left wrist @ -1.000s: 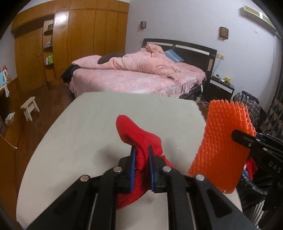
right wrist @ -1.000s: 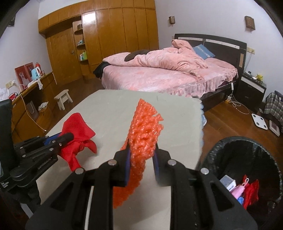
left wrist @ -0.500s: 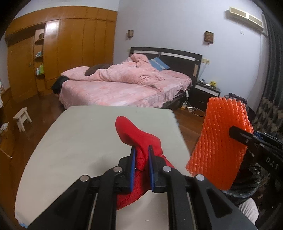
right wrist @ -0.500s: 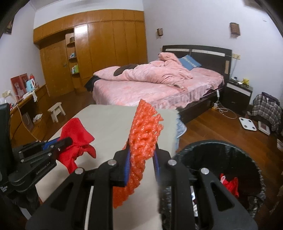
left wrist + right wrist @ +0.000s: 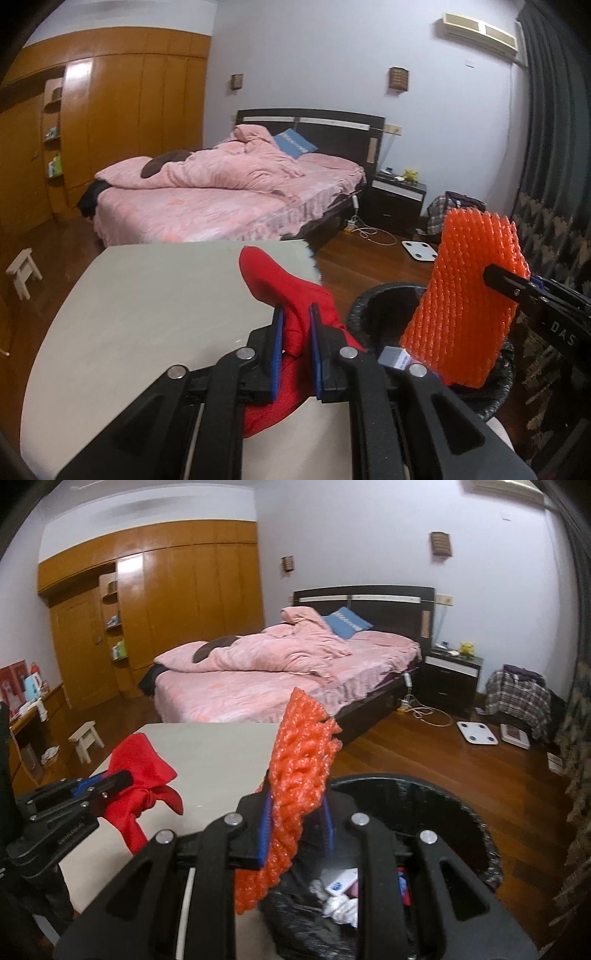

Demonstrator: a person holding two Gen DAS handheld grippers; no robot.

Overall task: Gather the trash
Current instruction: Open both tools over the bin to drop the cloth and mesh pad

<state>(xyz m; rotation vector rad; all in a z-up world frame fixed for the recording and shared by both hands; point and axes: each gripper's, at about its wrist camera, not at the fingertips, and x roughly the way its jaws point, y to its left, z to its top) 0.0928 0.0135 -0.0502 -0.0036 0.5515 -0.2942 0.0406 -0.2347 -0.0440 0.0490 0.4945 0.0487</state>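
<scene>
Meanwhile, the left gripper (image 5: pixel 296 334) was clamped on a crumpled red cloth (image 5: pixel 284 291), held above the pale table (image 5: pixel 147 295) near its edge. The right gripper (image 5: pixel 295 816) pinched an orange foam net (image 5: pixel 299 771) over the rim of the black-lined trash bin (image 5: pixel 461 834), which already held scraps.

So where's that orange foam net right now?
The foam net is clamped in the right gripper, held up at the table edge above the black bin.
</scene>
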